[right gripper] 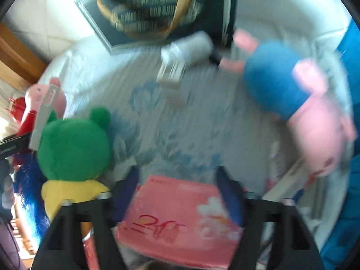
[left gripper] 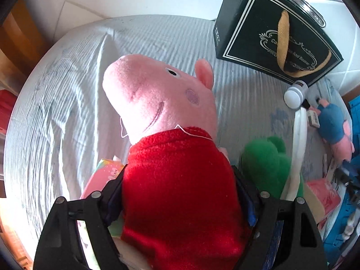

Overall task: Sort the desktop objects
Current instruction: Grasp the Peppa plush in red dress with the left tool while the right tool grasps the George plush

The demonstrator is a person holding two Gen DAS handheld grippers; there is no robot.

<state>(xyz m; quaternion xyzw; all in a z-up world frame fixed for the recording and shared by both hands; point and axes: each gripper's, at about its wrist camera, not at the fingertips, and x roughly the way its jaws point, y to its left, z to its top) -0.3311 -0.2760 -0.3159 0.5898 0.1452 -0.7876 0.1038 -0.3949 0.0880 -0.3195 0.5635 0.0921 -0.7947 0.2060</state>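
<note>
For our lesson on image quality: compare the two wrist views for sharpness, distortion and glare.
Left wrist view: sharp; the pig plush shows clear fleece texture, fisheye bends the bed edge, and the top is washed out by bright light. Right wrist view: motion-blurred throughout; the black bag lettering is smeared into streaks, the blue plush and pink box have soft edges, with the same fisheye curving.

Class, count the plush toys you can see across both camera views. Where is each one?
3. The pink pig in the red dress is gripped in the left claw; the green frog plush sits beside it; the blue-shirted pig lies at the table's right. Others may be hidden.
</note>
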